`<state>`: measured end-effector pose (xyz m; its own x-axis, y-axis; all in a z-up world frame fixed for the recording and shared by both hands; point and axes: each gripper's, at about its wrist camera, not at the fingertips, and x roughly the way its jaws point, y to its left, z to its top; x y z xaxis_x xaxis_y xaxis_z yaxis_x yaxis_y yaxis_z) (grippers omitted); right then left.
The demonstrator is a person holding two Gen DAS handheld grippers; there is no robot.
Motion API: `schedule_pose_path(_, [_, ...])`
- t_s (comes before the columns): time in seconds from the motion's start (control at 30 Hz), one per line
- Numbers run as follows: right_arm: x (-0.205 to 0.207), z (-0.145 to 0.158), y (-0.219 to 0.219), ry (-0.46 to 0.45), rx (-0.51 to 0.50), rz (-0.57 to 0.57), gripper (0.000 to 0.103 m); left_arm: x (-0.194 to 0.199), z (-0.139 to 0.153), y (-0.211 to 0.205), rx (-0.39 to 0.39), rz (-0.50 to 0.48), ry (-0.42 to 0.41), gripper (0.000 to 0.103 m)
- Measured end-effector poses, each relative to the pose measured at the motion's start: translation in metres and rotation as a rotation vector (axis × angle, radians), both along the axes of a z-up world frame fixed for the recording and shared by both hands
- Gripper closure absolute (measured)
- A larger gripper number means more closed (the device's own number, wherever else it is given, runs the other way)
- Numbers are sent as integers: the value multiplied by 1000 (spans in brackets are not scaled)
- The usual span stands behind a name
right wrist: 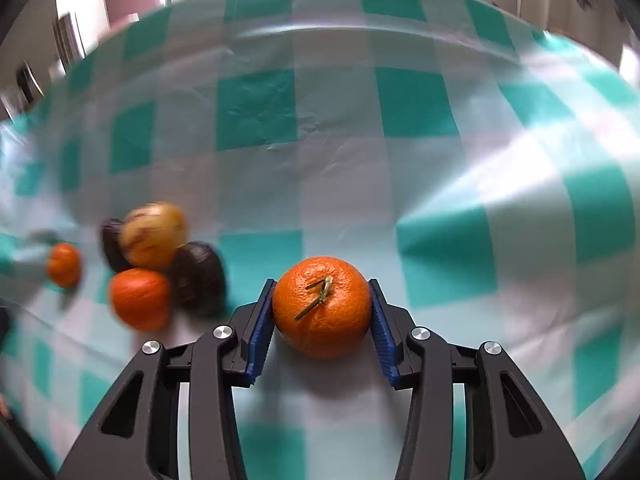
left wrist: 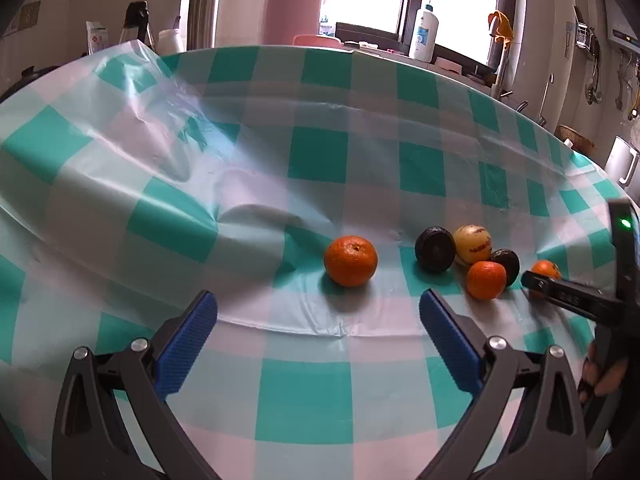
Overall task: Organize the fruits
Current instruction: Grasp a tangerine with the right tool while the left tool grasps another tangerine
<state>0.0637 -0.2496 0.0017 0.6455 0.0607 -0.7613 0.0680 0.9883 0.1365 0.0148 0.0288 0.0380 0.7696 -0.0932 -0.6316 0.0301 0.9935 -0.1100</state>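
My left gripper (left wrist: 318,312) is open and empty, just short of a lone orange mandarin (left wrist: 351,260) on the checked tablecloth. To its right lies a cluster: two dark round fruits (left wrist: 435,249) (left wrist: 506,265), a yellow striped fruit (left wrist: 472,245) and a mandarin (left wrist: 485,280). My right gripper (right wrist: 322,312) is shut on a mandarin with a green stem (right wrist: 322,306). In the left wrist view that gripper (left wrist: 538,280) comes in from the right with the orange (left wrist: 546,269) partly hidden. The cluster (right wrist: 152,236) appears blurred in the right wrist view.
The table wears a teal and white checked plastic cloth (left wrist: 312,160), wrinkled and raised at the left (left wrist: 160,112). Beyond the far edge stand a steel flask (left wrist: 204,12), a white lotion bottle (left wrist: 424,32) and jars. A white jug (left wrist: 622,162) stands at the right.
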Motion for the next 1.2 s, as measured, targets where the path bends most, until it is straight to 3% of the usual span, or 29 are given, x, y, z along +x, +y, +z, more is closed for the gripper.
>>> schedule_pose_path(0.13, [-33,6,-3,-74,124,-4,59,1,-3,-3,0,-23,2,4])
schedule_pose_path(0.27, [-56,9,-3,-129,159,7,59,3,-7,-8,-7,-49,15,9])
schedule_pose_path(0.43, [-53,5,-21,-132,261,-33,59,22,-6,-11,-7,-38,14,14])
schedule_pose_path(0.53, [-48,7,-18,-136,269,-24,59,41,-9,-16,37,-38,27,24])
schedule_pose_path(0.73, [-42,7,-14,-129,274,-10,59,80,-22,-36,92,-115,121,25])
schedule_pose_path(0.8, [-42,6,-15,-129,277,-6,59,88,-29,-39,113,-124,172,39])
schedule_pose_path(0.83, [-42,6,-15,-129,278,-6,59,89,-32,-39,103,-131,193,61])
schedule_pose_path(0.87, [-42,6,-15,-129,281,-5,59,89,-32,-37,90,-130,195,61])
schedule_pose_path(0.93, [-43,6,-15,-130,284,-1,59,83,-29,-31,59,-133,163,61])
schedule_pose_path(1.03, [-44,5,-16,-135,290,0,59,65,-22,-31,93,-122,87,61])
schedule_pose_path(1.2, [-45,4,-18,-145,305,4,59,39,-16,-35,69,-117,39,61])
